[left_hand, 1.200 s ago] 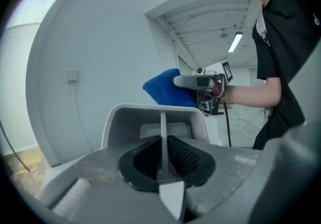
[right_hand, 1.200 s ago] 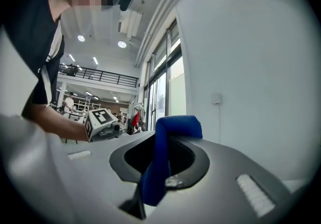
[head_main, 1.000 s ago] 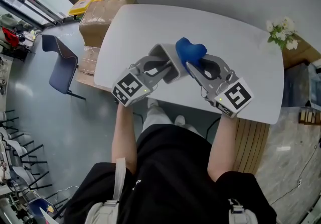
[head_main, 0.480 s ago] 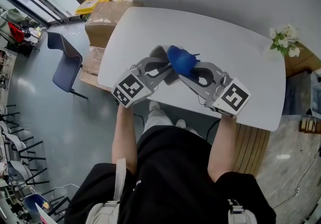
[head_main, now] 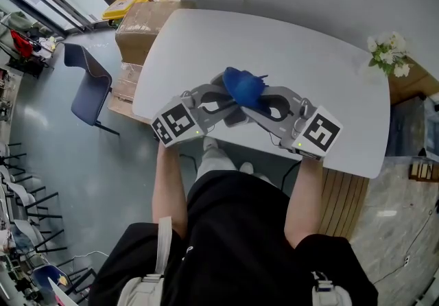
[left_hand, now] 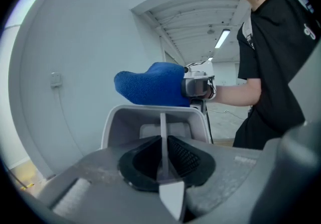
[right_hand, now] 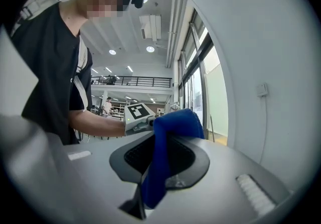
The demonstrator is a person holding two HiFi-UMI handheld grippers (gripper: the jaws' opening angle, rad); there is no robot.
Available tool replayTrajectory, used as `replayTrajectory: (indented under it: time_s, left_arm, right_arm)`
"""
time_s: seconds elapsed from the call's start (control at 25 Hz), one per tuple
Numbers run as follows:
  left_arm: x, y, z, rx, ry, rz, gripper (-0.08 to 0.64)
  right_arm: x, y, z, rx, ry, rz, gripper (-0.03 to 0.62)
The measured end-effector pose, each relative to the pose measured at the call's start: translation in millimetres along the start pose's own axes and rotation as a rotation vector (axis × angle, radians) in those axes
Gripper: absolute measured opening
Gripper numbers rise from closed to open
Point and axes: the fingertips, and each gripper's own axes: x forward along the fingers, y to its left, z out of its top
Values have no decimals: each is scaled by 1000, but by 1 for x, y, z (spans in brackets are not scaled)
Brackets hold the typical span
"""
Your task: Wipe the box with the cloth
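A small open grey box (left_hand: 150, 123) is held above the near edge of the white table (head_main: 309, 57). My left gripper (left_hand: 163, 160) is shut on the box's near wall, which shows as a thin sheet between the pads. A blue cloth (head_main: 241, 88) is bunched in my right gripper (right_hand: 159, 162), which is shut on it. The cloth (left_hand: 150, 87) rests on the box's far rim and hides most of the box in the head view. In that view the left gripper (head_main: 228, 103) and the right gripper (head_main: 251, 99) meet tip to tip.
White flowers (head_main: 386, 56) stand at the table's far right corner. Left of the table are stacked cardboard boxes (head_main: 140, 23) and a dark blue chair (head_main: 86, 85). A wall runs behind the table.
The right gripper has carried the cloth left and nearer to me, from beside the box onto its rim. The left gripper with the box has shifted slightly toward me.
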Motion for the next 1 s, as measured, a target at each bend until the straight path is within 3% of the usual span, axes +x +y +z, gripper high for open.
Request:
replayTrajectory:
  time_s: [0.32, 0.76, 1.0]
  left_arm:
    - [4, -25, 2, -3, -27, -145, 44]
    - [-11, -63, 6, -98, -111, -346, 45]
    - [-24, -82, 14, -117, -186, -431, 46]
  right_arm:
    - [-4, 0, 1, 12, -14, 1, 57]
    - [-6, 5, -4, 26, -18, 33, 57]
    - [-13, 4, -1, 47, -93, 69, 57]
